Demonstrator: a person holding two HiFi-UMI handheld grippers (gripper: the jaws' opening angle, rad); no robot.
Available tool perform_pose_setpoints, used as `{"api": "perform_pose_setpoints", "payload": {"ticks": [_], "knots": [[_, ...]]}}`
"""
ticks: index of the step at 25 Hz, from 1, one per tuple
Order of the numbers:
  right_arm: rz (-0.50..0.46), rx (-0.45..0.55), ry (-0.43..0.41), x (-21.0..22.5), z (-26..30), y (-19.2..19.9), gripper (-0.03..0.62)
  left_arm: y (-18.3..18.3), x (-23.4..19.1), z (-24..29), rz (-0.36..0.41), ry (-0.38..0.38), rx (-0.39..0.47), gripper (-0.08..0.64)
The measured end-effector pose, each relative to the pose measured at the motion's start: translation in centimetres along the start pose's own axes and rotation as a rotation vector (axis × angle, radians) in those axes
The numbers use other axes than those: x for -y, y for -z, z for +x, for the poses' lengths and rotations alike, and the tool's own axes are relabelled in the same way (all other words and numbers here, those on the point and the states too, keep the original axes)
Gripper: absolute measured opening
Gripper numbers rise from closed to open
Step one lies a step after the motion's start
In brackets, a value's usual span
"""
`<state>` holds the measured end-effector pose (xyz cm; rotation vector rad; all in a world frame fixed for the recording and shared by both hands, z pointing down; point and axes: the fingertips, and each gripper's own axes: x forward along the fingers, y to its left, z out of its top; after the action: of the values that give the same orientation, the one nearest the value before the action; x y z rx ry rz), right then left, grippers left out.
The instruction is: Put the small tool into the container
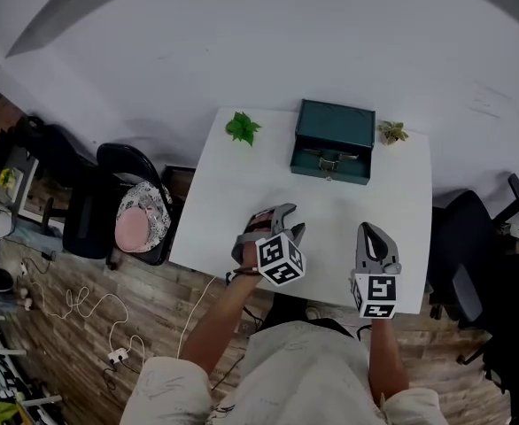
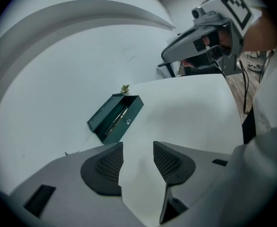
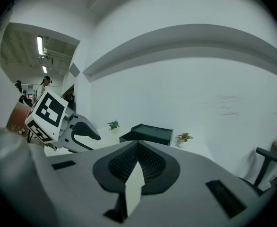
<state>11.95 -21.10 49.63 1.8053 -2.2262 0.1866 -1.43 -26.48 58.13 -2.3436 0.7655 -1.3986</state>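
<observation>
Container point(image 1: 335, 131), a green lidded box, lies crosswise at upper centre, up-frame between both tongs, neither clearly nearer. Left gripper point(image 1: 290, 220) gapes, empty; right gripper point(image 1: 368, 230) has jaws meeting on nothing. No small tool shows anywhere.

Right gripper point(image 3: 137, 148) in foreground, jaws pressed together with nothing between, dark green container point(image 3: 148, 133) beyond on white table point(image 3: 199, 149), lid down, small potted plant point(image 3: 113, 125) left of it, second potted plant point(image 3: 183, 137) right of it, left gripper point(image 3: 84, 132) at far left.
</observation>
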Motion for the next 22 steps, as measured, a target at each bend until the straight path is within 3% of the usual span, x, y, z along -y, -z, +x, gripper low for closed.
{"api": "perform_pose_setpoints", "payload": {"ticks": [7,11,14,22], "knots": [[-0.012,0.002,-0.022,-1.4,-0.7,0.2,0.015,2.3,1.7,-2.4,-0.203,-0.02,0.025,0.2],[-0.01,0.015,-0.022,-1.4,-1.4,0.6,0.015,3.5,2.1,-3.6,-0.381,-0.047,0.048,0.187],[-0.005,0.023,-0.02,-1.1,-2.2,0.9,0.015,4.0,3.0,-4.9,-0.508,-0.057,0.09,0.175],[0.026,0.015,-0.04,-1.3,-3.1,1.5,0.015,4.7,2.3,-9.4,-0.72,-0.163,0.232,0.173]]}}
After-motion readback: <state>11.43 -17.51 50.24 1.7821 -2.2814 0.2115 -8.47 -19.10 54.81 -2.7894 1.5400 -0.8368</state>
